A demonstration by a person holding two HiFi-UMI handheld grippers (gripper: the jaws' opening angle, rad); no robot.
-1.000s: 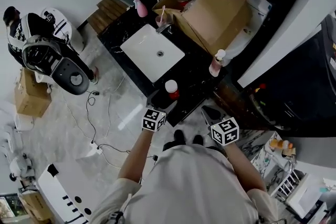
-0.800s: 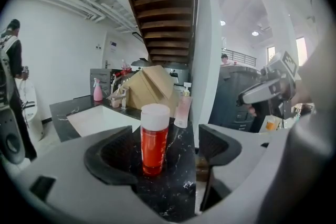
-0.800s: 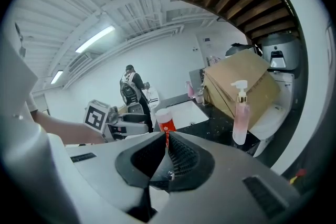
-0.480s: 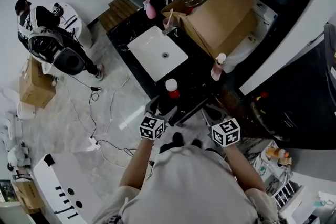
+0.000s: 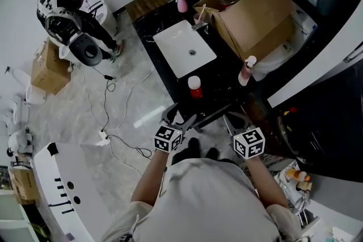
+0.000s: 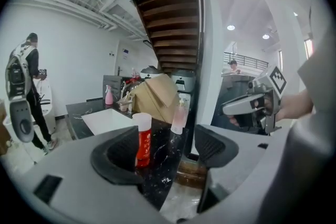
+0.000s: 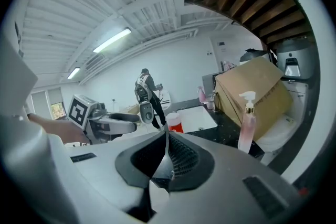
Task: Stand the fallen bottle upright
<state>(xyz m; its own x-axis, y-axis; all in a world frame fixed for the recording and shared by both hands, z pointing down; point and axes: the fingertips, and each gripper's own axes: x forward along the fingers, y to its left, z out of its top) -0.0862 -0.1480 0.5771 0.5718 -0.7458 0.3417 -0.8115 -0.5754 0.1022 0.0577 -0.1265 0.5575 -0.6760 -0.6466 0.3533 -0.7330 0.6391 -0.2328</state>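
A red bottle [image 5: 194,86] with a white cap stands upright near the front edge of the black counter [image 5: 221,85]. The left gripper view has the red bottle [image 6: 142,139] beyond the left pad. My left gripper [image 5: 180,120] hangs short of the counter edge, apart from the bottle. Its jaws are open and have just been closing, with nothing between them. My left gripper [image 6: 165,147] shows only counter in its gap. To its right, my right gripper [image 5: 234,121] is shut and empty; in its own view the right gripper [image 7: 167,152] has its pads together.
A white sink [image 5: 184,48] is set into the counter behind the bottle. A pink pump bottle [image 5: 246,71] stands at the right beside a large cardboard box [image 5: 255,14]. A pink spray bottle [image 5: 181,1] is at the far end. A person [image 5: 68,3] stands on the floor at left, with cables [image 5: 108,122] nearby.
My left gripper has drawn back from the red bottle, toward me. The bottle stays upright where it was. The right gripper has barely shifted.
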